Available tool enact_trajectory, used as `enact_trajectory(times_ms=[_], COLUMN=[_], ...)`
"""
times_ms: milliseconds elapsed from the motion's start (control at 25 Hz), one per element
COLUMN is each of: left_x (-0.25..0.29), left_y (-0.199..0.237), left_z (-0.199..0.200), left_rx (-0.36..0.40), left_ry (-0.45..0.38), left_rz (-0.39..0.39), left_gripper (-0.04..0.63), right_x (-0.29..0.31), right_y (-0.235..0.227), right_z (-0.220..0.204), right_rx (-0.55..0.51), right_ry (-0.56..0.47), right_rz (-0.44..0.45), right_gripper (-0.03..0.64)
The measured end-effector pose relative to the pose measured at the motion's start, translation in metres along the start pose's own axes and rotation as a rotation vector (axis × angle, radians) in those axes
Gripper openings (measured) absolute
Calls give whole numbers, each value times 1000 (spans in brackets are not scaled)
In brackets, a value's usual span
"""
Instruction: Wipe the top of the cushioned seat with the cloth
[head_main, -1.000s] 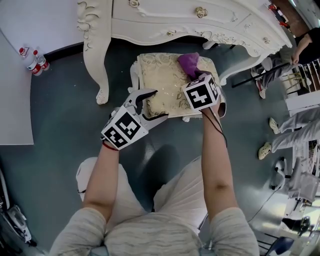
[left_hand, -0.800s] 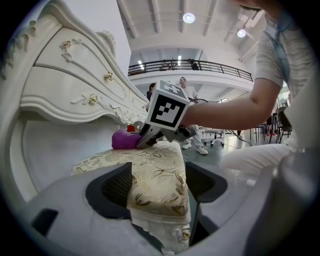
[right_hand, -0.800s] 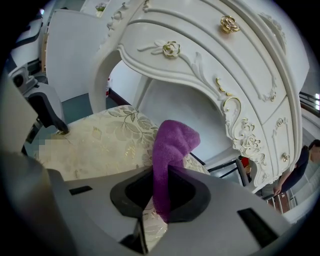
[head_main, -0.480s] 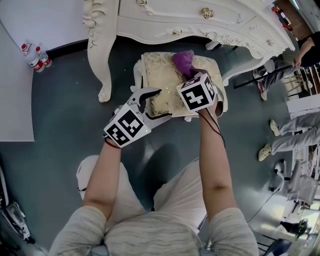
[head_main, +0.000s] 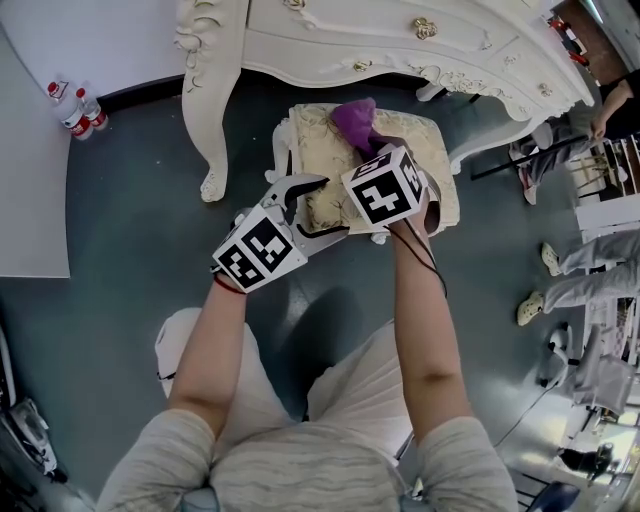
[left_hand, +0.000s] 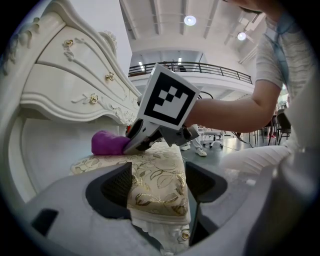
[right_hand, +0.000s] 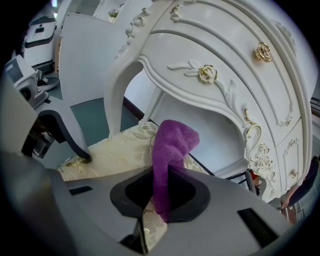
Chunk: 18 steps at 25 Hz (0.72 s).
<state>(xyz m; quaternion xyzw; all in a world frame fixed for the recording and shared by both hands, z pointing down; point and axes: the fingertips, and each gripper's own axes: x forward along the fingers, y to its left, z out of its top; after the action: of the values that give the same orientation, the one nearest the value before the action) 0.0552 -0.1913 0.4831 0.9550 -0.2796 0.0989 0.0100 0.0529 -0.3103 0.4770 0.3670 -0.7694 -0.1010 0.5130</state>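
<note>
Your right claw (right_hand: 161, 192) is clenched on the purple terry cloth (right_hand: 170, 145), which is bunched on the far part of the cream, gold-leafed cushioned seat (head_main: 320, 150). Only the right gripper view shows that pinch; in the head view the marker cube covers it. Your left claw (left_hand: 159, 182) is released, its jaws astride the seat's near corner. Well left of the seat, two small bottles (head_main: 75, 105) on the floor carry red labels too small to read.
</note>
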Motion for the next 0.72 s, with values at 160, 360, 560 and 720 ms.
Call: enact_trajectory(times_ms=[160, 360, 560, 720], left_x=[0, -1, -2, -2], left_y=[0, 0, -2, -2], left_z=[0, 0, 1, 1], left_rx=[2, -4, -6, -5], left_ry=[-1, -8, -14, -16], left_rz=[-1, 0, -6, -7], left_gripper=[333, 333, 333, 334], right_x=[-1, -1, -5, -7], right_y=[9, 20, 33, 43], right_z=[10, 19, 30, 39], right_rx=[-13, -39, -66, -82], right_ry=[-11, -23, -40, -64], right_rz=[17, 33, 63, 92], right_gripper=[55, 55, 55, 55])
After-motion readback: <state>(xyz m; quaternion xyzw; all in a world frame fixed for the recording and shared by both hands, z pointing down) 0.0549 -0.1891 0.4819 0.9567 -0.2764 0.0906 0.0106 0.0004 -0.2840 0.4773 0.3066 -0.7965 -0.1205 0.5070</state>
